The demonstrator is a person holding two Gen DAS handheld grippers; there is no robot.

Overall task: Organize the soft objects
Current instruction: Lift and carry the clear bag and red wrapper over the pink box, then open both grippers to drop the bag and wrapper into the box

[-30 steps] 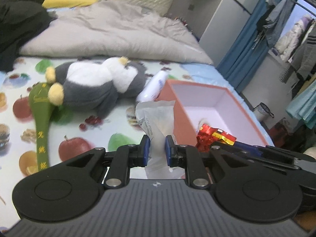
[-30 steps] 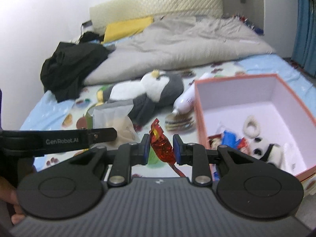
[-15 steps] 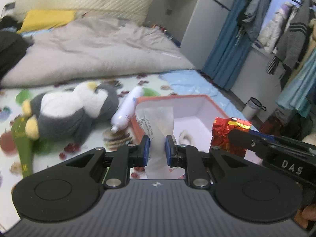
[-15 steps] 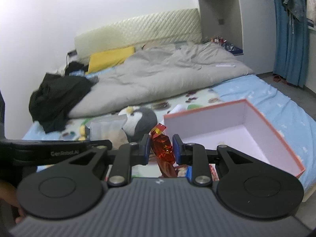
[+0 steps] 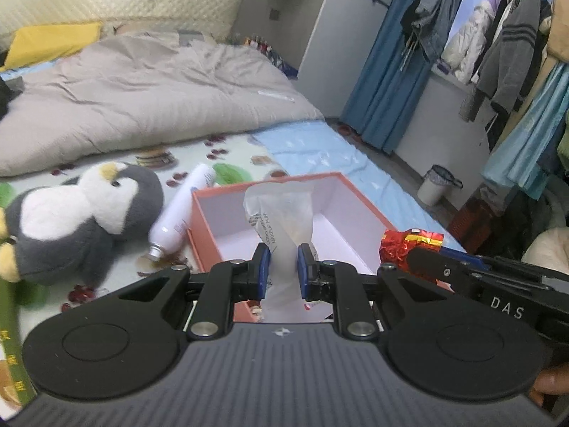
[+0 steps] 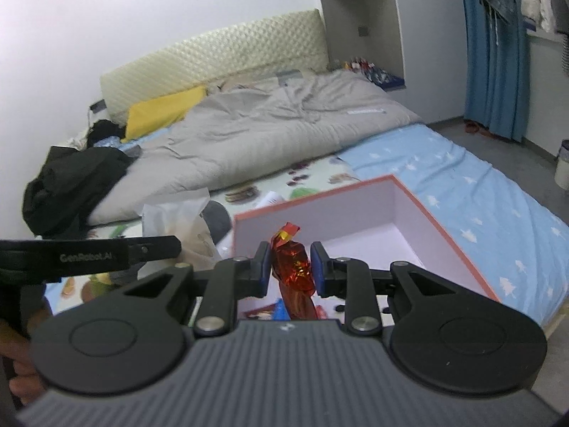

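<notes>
Since the frames a second ago, both grippers have risen from just over the bedding to a position above the box, and the box floor with its small items has dropped almost out of sight behind the tool bodies. Left gripper [image 5: 282, 267] is clenched on a clear plastic pouch [image 5: 281, 213], whose long axis runs upright, its crumpled open end pointing to 12 o'clock and its lower end hanging below the pads. Right gripper [image 6: 290, 267] is clenched on a red foil packet [image 6: 293, 267], long axis also near upright, twisted tip toward 12 o'clock and tail trailing to 6 o'clock over the box interior. In the left wrist view the same packet shows at 3 o'clock, just beside the box's right wall. Orange box [image 5: 359, 199] lies open-topped directly ahead; its near rim is hidden by the tool, its far rim stands clear at 12 o'clock. Open interior room lies toward the far right corner. At 9 o'clock of the box, a white bottle [image 5: 181, 213] lies tilted, its cap end near the box's left wall; contact cannot be confirmed. Beyond it, at 9 o'clock, a plush penguin [image 5: 78, 220] lies on the printed sheet [image 5: 234, 156]. A grey duvet [image 6: 277, 128] closes the far side at 11 o'clock.
</notes>
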